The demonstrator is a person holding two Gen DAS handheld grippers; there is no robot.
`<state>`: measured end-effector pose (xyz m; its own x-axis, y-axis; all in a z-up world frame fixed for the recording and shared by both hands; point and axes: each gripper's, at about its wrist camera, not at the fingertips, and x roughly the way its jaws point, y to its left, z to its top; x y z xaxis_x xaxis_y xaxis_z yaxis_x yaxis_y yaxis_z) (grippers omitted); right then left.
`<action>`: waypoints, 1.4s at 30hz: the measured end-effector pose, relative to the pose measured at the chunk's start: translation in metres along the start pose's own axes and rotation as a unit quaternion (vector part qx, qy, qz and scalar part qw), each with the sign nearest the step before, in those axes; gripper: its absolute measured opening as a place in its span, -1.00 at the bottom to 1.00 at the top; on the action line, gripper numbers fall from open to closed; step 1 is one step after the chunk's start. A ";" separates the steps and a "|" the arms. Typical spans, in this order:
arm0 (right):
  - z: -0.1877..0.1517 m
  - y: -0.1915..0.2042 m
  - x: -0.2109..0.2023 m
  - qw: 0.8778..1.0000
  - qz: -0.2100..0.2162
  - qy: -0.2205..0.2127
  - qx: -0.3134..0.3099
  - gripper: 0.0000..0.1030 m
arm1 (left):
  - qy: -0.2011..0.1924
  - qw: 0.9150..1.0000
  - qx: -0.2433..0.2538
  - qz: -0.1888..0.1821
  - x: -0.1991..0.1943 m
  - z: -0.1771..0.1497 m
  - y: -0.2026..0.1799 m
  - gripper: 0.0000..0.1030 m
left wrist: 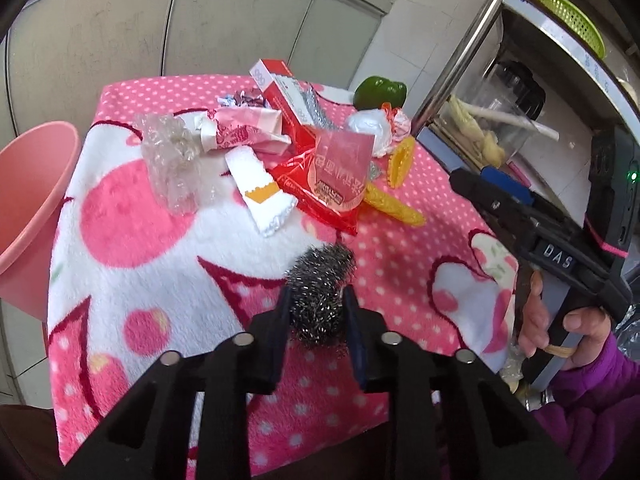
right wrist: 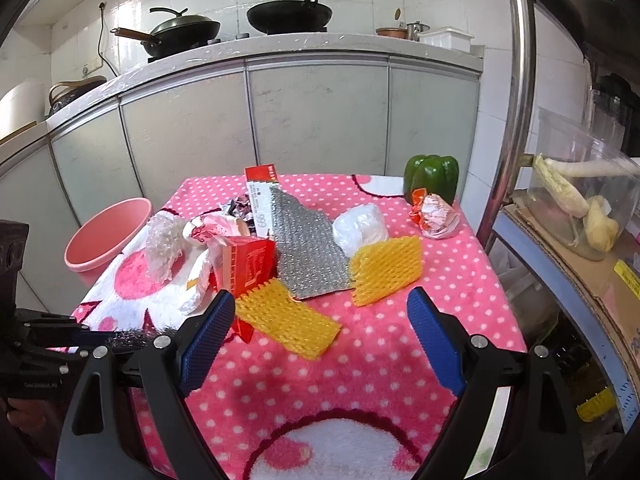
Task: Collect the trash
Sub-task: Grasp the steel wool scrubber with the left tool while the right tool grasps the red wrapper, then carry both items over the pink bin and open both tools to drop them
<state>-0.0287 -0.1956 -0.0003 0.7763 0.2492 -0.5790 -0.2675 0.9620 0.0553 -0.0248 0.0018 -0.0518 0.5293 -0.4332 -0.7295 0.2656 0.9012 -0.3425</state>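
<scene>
My left gripper (left wrist: 318,300) is shut on a steel wool ball (left wrist: 320,276), held just above the pink dotted cloth (left wrist: 400,264). A pile of trash lies beyond it: a red snack wrapper (left wrist: 336,184), a white and yellow wrapper (left wrist: 262,194), crumpled clear plastic (left wrist: 172,152), a red box (left wrist: 284,92) and yellow foam netting (right wrist: 286,318). A pink bin (left wrist: 34,200) stands at the table's left edge. My right gripper (right wrist: 320,328) is open and empty, low over the cloth in front of the netting; it also shows in the left wrist view (left wrist: 472,188).
A green bell pepper (right wrist: 432,178) stands at the far right corner, next to a crumpled white bag (right wrist: 360,228) and an orange-white wrapper (right wrist: 438,216). A silver bubble sheet (right wrist: 308,248) lies mid-table. A metal shelf post (right wrist: 520,92) rises at the right. Grey cabinets (right wrist: 312,120) stand behind.
</scene>
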 end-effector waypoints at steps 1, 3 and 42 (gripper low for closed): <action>0.000 0.002 0.001 1.000 0.005 0.001 -0.002 0.72 | -0.007 1.000 0.000 0.000 -0.003 0.000 0.001 -0.62; 0.002 0.005 0.002 1.000 0.013 0.001 -0.007 0.72 | -0.019 1.000 0.002 0.004 -0.010 0.002 0.001 -0.65; 0.074 0.080 0.023 0.992 0.117 -0.025 -0.046 -0.91 | -0.210 0.971 -0.061 0.102 -0.114 0.020 0.064 -0.65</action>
<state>0.0100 -0.1046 0.0506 0.7130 0.4719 -0.5185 -0.4926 0.8635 0.1085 -0.0518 0.1090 0.0215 0.8488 -0.1901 -0.4934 0.0370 0.9522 -0.3032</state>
